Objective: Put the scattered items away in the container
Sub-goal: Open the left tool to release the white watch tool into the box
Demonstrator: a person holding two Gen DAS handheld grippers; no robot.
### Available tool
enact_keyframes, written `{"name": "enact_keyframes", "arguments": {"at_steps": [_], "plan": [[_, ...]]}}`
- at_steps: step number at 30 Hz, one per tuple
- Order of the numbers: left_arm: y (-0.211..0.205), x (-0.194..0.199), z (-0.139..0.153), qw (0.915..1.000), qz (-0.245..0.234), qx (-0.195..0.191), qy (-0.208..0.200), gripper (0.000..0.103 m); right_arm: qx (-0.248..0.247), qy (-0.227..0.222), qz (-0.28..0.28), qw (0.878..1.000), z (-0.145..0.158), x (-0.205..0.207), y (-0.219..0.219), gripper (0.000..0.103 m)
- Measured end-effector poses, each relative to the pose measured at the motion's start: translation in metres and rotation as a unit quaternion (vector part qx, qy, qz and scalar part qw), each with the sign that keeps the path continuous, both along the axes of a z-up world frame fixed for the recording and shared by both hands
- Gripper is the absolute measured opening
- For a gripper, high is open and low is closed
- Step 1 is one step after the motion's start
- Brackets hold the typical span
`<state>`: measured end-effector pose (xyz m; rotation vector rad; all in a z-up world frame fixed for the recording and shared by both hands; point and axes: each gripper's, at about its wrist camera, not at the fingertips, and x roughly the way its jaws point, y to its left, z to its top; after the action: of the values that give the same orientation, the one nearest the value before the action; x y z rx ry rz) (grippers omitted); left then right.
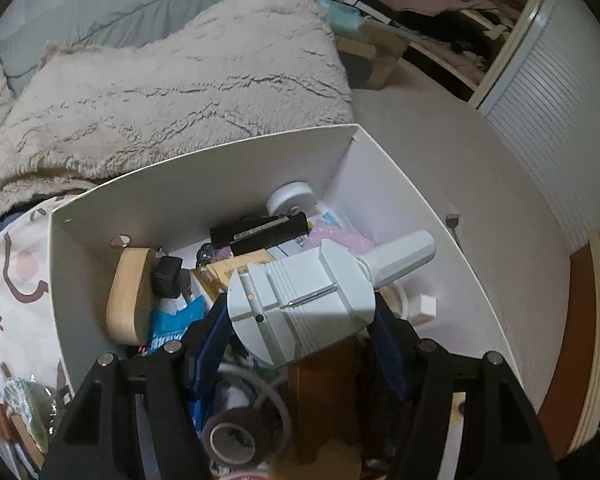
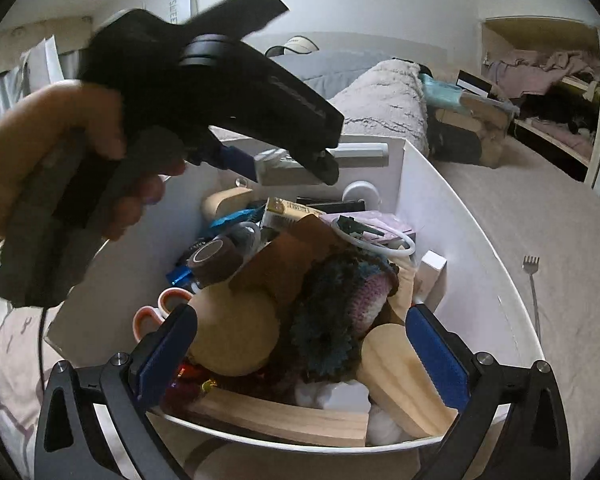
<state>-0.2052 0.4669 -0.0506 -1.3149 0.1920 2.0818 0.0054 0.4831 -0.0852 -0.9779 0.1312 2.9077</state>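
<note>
The left gripper [image 1: 302,320], tilted steeply down over the white box [image 1: 204,176], clamps a white plastic tool [image 1: 300,300] above the clutter. The right gripper [image 2: 300,356] hovers nearer, fingers apart, empty.

container [image 2: 452,184] crammed, carpet [image 2: 540,208] seemingly clear

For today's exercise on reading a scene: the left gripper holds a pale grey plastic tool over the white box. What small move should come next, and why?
Probably lower it a little and open the left gripper. Its pads clamp the pale grey plastic tool with the white handle directly above the white box, already within its walls, so release should drop it onto the clutter inside.
</note>
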Motion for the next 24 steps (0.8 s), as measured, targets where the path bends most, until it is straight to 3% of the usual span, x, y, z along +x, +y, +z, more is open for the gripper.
{"name": "enact_keyframes", "arguments": {"at_steps": [9, 12, 24], "plan": [[0.017, -0.013, -0.008, 0.9997, 0.012, -0.012, 0.016, 0.067, 0.0, 0.011, -0.001, 1.0, -0.001, 0.002, 0.001, 0.103], [0.012, -0.017, -0.005, 0.9992, 0.031, 0.002, 0.024, 0.096, -0.001, 0.011, 0.001, 1.0, -0.002, 0.002, 0.001, 0.103], [-0.024, 0.006, 0.013, 0.9971, 0.021, 0.009, 0.073, 0.096, 0.0, 0.005, 0.0, 1.0, -0.002, -0.002, 0.002, 0.103]]}}
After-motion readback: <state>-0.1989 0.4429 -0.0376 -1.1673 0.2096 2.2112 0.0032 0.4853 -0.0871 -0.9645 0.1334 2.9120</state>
